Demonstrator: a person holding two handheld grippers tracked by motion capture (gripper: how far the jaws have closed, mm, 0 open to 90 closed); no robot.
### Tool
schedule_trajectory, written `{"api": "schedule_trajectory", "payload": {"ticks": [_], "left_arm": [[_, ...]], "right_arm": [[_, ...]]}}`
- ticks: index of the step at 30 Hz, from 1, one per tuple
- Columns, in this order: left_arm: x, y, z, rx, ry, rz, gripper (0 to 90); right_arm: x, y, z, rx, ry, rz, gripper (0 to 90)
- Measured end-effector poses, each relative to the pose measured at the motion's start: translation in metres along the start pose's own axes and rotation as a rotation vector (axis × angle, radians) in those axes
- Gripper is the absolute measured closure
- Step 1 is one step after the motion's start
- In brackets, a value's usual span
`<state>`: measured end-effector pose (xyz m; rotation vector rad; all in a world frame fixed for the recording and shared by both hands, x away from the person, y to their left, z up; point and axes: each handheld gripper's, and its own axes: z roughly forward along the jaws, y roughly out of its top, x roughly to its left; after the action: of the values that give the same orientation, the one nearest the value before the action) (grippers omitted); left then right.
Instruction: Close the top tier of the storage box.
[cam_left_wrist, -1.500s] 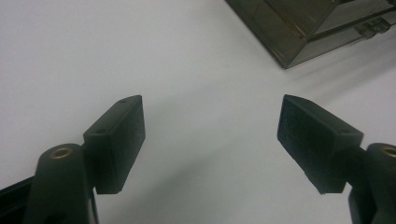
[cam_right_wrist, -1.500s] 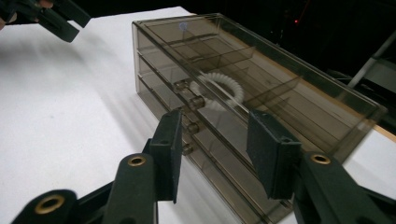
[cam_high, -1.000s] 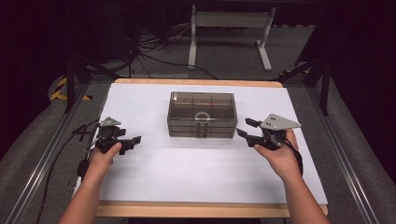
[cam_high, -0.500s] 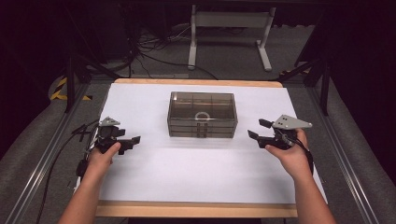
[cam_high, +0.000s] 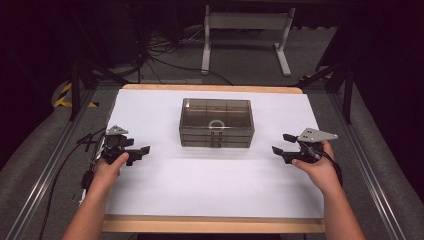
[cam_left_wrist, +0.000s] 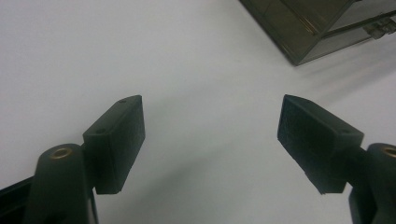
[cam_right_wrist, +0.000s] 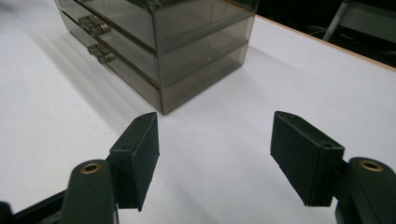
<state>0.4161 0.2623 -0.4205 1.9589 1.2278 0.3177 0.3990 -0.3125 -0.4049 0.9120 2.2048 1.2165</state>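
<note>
A smoky clear plastic drawer box (cam_high: 216, 122) stands in the middle of the white table, with small drawer handles (cam_high: 215, 138) on its front and a ring (cam_high: 217, 124) seen through its top. My left gripper (cam_high: 137, 151) rests at the table's left, open and empty, pointing right toward the box (cam_left_wrist: 322, 23). On the right, my right gripper (cam_high: 283, 143) hovers just above the table, pointing left at the box's corner (cam_right_wrist: 159, 56). Its jaws have just been opening and stand wide with nothing between them.
The white sheet (cam_high: 215, 185) covers a wooden-edged table (cam_high: 210, 224). Grey carpeted ramps and metal rails flank it on both sides. Behind the table, a white stand (cam_high: 245, 30) and cables (cam_high: 165, 55) lie on the floor.
My right gripper has moved to the right and down, away from the box, and its jaws have spread wider. The left gripper has stayed put.
</note>
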Motion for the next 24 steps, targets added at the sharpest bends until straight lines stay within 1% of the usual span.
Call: {"api": "schedule_trajectory", "payload": {"ticks": [2,10,12,15,20,23,24], "left_arm": [[0.000,0.000,0.000,0.001,0.000,0.002,24.1],[0.000,0.000,0.002,0.003,0.000,0.001,24.1],[0.000,0.000,0.002,0.004,0.003,-0.002,24.1],[-0.002,0.001,0.004,0.014,-0.001,0.010,24.1],[-0.003,0.001,0.005,0.021,-0.003,0.014,24.1],[-0.003,0.001,0.005,0.019,0.000,0.013,24.1],[-0.004,0.001,0.005,0.019,0.000,0.010,24.1]], "right_arm": [[-0.002,-0.006,0.000,0.006,-0.014,0.008,33.8],[-0.007,-0.025,0.001,0.040,-0.041,0.042,33.8],[-0.007,-0.027,0.002,0.046,-0.044,0.045,33.8],[-0.007,-0.032,0.003,0.062,-0.058,0.059,33.8],[-0.005,-0.037,0.003,0.078,-0.077,0.072,33.8],[-0.003,-0.039,0.005,0.088,-0.073,0.070,33.7],[-0.002,-0.040,0.006,0.101,-0.075,0.067,33.6]]}}
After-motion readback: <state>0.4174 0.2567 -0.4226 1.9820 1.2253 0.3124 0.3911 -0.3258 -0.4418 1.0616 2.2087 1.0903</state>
